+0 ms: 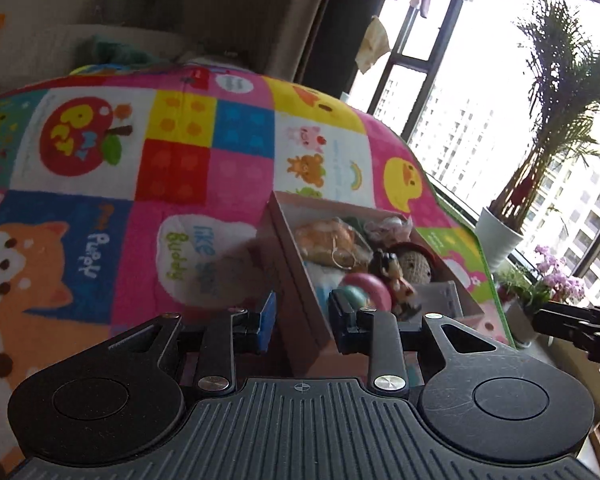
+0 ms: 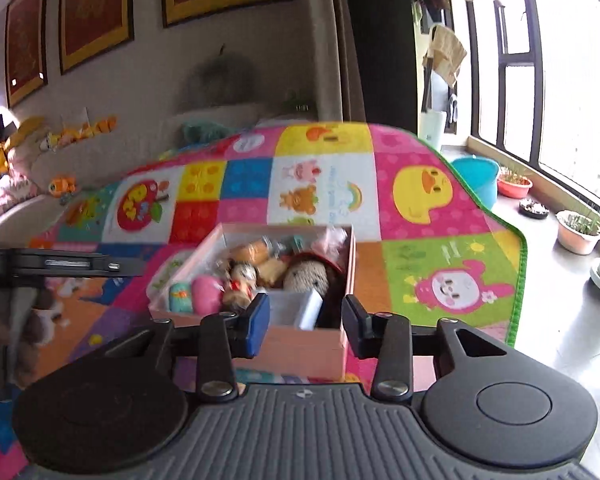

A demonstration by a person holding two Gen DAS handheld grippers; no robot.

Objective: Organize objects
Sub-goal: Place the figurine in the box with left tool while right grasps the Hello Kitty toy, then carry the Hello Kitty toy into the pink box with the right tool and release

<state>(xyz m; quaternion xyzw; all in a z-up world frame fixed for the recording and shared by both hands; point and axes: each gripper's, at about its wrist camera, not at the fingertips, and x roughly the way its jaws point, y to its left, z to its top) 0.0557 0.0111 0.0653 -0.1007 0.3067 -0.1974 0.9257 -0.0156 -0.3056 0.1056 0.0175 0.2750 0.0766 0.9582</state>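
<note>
- Pink box (image 2: 300, 344), lid off and crammed with small toys (image 2: 256, 268), sits low in the centre of the right wrist view on the patchwork play mat (image 2: 440, 216). Lies lower centre-right in the left wrist view.
- Long axis runs away from both cameras, from the bottom centre of each frame upward. Looks skewed to the right in the left wrist view.
- Left gripper (image 1: 302, 320) at the box's near left corner, with the long left wall rising straight up out of the gap. Fingers (image 1: 266, 320) nearly together and clamped on that wall, one outside over the mat and one inside beside a pink ball (image 1: 366, 288).
- Right gripper (image 2: 304, 320) at the near right corner. Fingers (image 2: 354, 328) clearly apart, one just outside the right wall, the other in front of the near wall by a white card (image 2: 300, 306). Cannot tell whether the pads press or merely bracket the corner.
- Both equally near, one at each near corner, so probably a two-handed carry. Hinges on the right side getting a firm hold, or the loaded box may tip towards it.
- Beyond the mat: potted plants (image 2: 580, 232) by the window at the right edge.
</note>
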